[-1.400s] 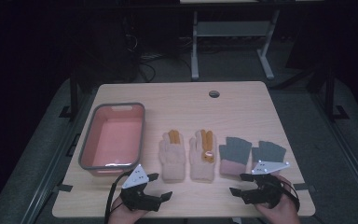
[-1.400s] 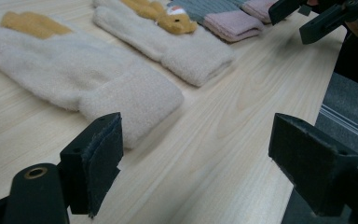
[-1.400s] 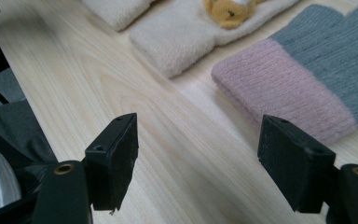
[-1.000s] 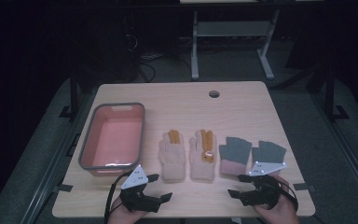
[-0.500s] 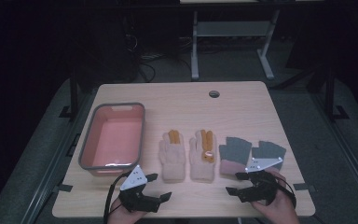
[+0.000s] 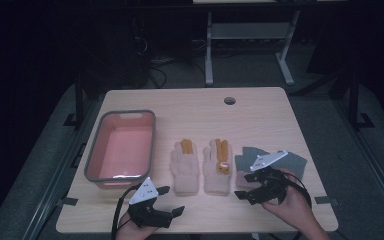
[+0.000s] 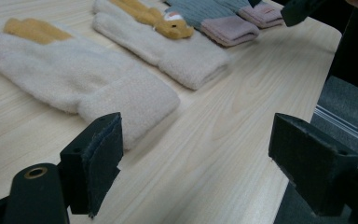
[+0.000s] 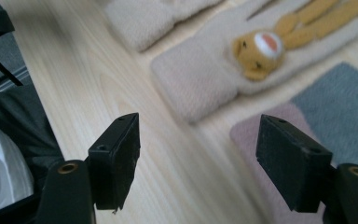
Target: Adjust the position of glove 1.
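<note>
Though knitted with faces, unlabelled gloves (image 6: 217,167).

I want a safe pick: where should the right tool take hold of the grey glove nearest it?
Probably at the pink cuff of the grey glove: it is the thick folded end nearest the open right tool. Come from the table's near edge, low.

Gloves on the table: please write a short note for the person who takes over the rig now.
Left gripper: open, holds nothing, low near the table's front edge.
Right gripper: open, holds nothing, over the pink cuff of the grey gloves.
Two cream gloves lie flat side by side, right of the pink bin, which holds nothing.
Done: nothing picked up yet.
Left: probably grasp the gloves, one after another; the grey pair seems first.
</note>
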### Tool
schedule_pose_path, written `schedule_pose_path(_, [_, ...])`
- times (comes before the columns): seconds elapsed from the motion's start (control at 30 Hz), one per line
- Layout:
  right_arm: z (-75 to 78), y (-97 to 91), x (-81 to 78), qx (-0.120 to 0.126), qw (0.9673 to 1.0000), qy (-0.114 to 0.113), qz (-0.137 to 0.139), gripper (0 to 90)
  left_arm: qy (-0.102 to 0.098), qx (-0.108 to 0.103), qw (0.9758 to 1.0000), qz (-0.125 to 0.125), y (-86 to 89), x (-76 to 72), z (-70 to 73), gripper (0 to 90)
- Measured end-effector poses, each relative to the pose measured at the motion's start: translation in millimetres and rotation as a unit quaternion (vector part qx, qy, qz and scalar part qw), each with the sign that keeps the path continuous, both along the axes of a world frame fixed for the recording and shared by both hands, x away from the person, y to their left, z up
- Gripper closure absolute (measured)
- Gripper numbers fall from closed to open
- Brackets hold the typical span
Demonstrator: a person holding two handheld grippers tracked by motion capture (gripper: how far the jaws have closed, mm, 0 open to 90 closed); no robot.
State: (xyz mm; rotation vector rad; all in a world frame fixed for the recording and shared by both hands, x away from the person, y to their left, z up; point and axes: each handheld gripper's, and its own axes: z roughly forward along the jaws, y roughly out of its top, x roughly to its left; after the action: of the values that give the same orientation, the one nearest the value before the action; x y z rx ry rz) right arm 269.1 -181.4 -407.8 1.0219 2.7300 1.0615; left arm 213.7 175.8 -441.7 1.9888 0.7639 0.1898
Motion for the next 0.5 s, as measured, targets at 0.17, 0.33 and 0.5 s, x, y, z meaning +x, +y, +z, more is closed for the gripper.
schedule_pose_path(0.17, [6.4, 14.1, 12.0, -0.014, 0.9998, 0.003, 0.012, 30.4, -0.002, 0.0, 1.0, 0.002, 0.7, 0.2, 0.4, 17.9])
schedule_pose_path(0.33, [11.1, 20.4, 21.3, -0.017, 0.9998, -0.002, 0.009, 30.4, -0.001, -0.005, 1.0, 0.003, 1.6, 0.8, 0.4, 17.8])
schedule_pose_path(0.5, [14.5, 23.9, 29.4, -0.019, 0.9998, -0.003, 0.011, 30.5, 0.0, -0.006, 1.0, 0.004, 2.2, 1.4, 0.6, 17.9])
